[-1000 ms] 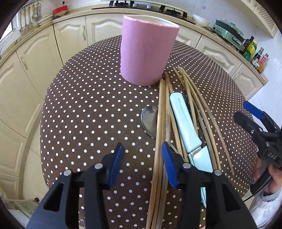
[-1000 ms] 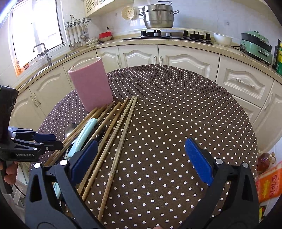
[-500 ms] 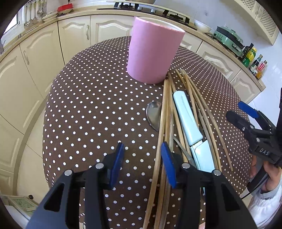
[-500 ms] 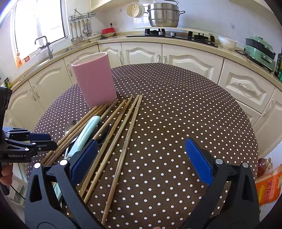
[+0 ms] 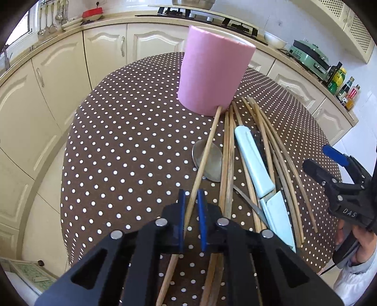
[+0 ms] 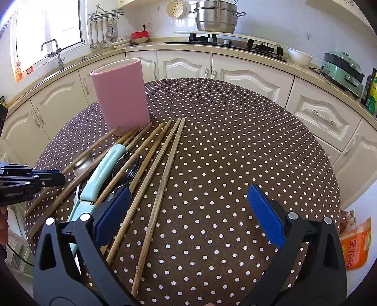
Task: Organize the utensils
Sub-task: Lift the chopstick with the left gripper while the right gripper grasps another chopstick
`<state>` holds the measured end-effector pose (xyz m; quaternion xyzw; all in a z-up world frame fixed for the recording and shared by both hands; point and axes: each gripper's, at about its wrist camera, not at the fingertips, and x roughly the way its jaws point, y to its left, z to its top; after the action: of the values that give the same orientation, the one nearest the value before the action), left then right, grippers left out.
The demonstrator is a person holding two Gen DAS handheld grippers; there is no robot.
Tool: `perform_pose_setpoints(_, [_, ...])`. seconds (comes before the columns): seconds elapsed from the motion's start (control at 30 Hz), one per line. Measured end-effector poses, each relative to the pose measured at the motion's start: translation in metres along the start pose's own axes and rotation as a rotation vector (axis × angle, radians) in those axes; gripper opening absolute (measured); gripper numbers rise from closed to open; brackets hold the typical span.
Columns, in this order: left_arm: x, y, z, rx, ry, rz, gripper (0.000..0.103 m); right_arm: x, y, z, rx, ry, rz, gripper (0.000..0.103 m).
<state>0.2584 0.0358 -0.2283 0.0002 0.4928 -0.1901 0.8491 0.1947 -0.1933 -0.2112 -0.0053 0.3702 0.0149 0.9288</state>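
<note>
A pink cylindrical holder (image 5: 213, 74) stands upright on the brown polka-dot table (image 5: 132, 146); it also shows in the right wrist view (image 6: 120, 95). Several wooden chopsticks (image 6: 162, 162), a pale blue-handled knife (image 5: 258, 169) and a metal spoon (image 5: 211, 162) lie in a pile in front of it. My left gripper (image 5: 190, 213) is shut on one chopstick (image 5: 206, 150), whose far tip rests at the holder's base. My right gripper (image 6: 188, 214) is open and empty, hovering over the table to the right of the pile.
Cream kitchen cabinets (image 6: 254, 80) and a counter curve around the table's far side, with a stove (image 6: 226, 42), pot (image 6: 215, 16) and sink tap (image 6: 53, 50). An orange bag (image 6: 354, 244) lies on the floor at the right.
My left gripper has shut on one chopstick at the left of the pile and swung it slightly away from the others. The right gripper has edged closer to the table.
</note>
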Motion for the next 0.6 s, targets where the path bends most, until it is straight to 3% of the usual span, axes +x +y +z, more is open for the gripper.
perform_pose_setpoints(0.2, [0.003, -0.019, 0.001, 0.098, 0.001, 0.108, 0.012, 0.001, 0.002, -0.002, -0.01, 0.002, -0.002, 0.097])
perform_pose_setpoints(0.47, [0.004, -0.016, 0.0, 0.068, -0.026, 0.099, 0.011, 0.001, 0.004, -0.003, -0.011, 0.005, 0.008, 0.097])
perform_pose_setpoints(0.6, [-0.003, -0.008, -0.011, -0.002, -0.05, 0.069, 0.009, 0.0, 0.004, -0.003, -0.01, 0.002, 0.019, 0.097])
